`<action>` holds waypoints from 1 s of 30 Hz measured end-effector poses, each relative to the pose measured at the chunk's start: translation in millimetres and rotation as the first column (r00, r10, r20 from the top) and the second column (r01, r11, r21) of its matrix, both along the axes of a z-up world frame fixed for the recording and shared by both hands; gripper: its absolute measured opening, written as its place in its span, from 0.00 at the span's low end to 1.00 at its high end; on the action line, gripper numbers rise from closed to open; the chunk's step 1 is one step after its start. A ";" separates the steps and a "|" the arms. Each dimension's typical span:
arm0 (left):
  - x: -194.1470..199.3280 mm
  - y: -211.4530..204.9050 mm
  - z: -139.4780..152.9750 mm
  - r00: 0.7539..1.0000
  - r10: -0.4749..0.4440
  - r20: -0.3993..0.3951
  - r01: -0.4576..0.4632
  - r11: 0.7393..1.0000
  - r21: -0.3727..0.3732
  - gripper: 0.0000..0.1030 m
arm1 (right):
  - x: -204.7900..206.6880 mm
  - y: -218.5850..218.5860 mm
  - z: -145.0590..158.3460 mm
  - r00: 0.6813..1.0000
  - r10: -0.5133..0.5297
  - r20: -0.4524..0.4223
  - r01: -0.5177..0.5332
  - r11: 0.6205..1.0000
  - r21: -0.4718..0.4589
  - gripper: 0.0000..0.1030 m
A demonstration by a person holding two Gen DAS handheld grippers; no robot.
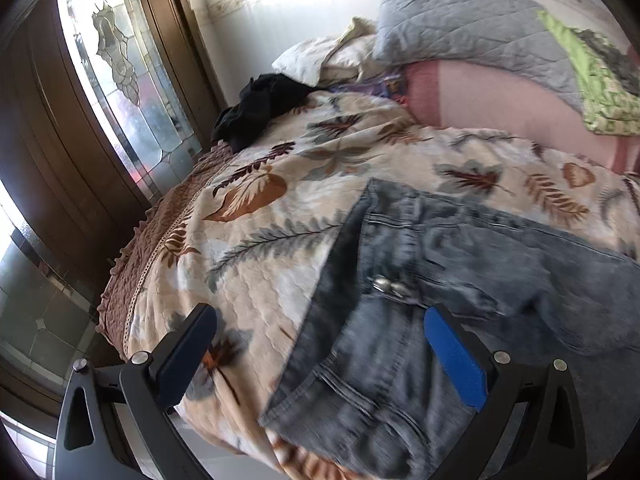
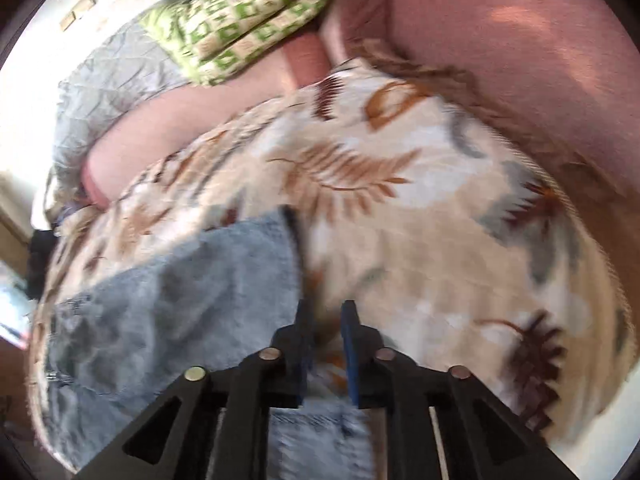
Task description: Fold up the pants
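Observation:
Grey-blue jeans [image 1: 460,292] lie on a leaf-patterned bedspread [image 1: 280,216], waistband and rivets toward my left gripper [image 1: 320,328]. That gripper is open wide and empty, its fingers straddling the waistband just above the cloth. In the right wrist view the jeans [image 2: 172,304] spread to the left, and a strip of denim [image 2: 316,432] shows below the fingers. My right gripper [image 2: 326,312] has its fingers close together with a narrow gap; the view is blurred and I cannot tell if it grips denim.
A black garment [image 1: 260,108] lies at the far edge of the bed. A grey quilted pillow [image 1: 472,28], pink pillows [image 2: 500,48] and a green patterned cloth [image 2: 248,16] sit at the head. A wooden door with glass [image 1: 100,92] stands left.

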State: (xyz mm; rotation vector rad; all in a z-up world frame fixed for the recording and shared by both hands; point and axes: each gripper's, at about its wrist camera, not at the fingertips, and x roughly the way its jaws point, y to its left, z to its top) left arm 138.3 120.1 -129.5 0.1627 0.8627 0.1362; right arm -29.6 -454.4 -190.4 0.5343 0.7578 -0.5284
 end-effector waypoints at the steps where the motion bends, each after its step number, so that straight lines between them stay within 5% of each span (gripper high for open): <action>1: 13.9 6.9 -4.9 1.000 -0.004 -0.025 0.003 1.000 -0.009 1.00 | 6.9 1.2 2.5 1.000 0.010 0.010 -0.010 1.000 0.012 0.24; 5: 70.4 28.6 -22.3 0.991 -0.003 -0.131 -0.006 0.998 -0.066 1.00 | 48.9 1.5 -1.6 0.999 0.029 0.038 -0.032 0.996 0.080 0.51; 11: 140.6 23.5 -34.3 0.980 -0.050 -0.192 0.020 0.987 -0.156 1.00 | 95.1 -5.3 -10.1 0.999 0.049 -0.020 -0.047 0.994 0.095 0.52; 23: 249.7 -29.1 -115.9 0.928 -0.067 -0.365 -0.014 0.977 -0.214 0.98 | 122.2 -32.8 -26.4 0.995 0.080 -0.058 -0.071 0.986 0.151 0.57; 24: 253.2 -33.5 -122.8 0.922 -0.079 -0.380 -0.007 0.976 -0.219 0.81 | 121.6 -37.9 -27.7 0.996 0.078 -0.049 -0.069 0.984 0.162 0.57; 26: 249.7 -42.7 -125.0 0.932 -0.100 -0.348 0.026 0.977 -0.209 0.72 | 119.2 -45.7 -29.7 0.997 0.073 -0.036 -0.066 0.981 0.183 0.57; 27: 245.9 -48.6 -121.4 0.935 -0.147 -0.322 0.076 0.972 -0.221 0.51 | 118.8 -49.2 -30.2 0.997 0.073 -0.028 -0.066 0.979 0.192 0.57; 30: 234.5 -61.5 -112.5 0.934 -0.226 -0.276 0.173 0.963 -0.205 0.24 | 117.8 -56.5 -31.5 0.997 0.073 -0.017 -0.068 0.976 0.207 0.57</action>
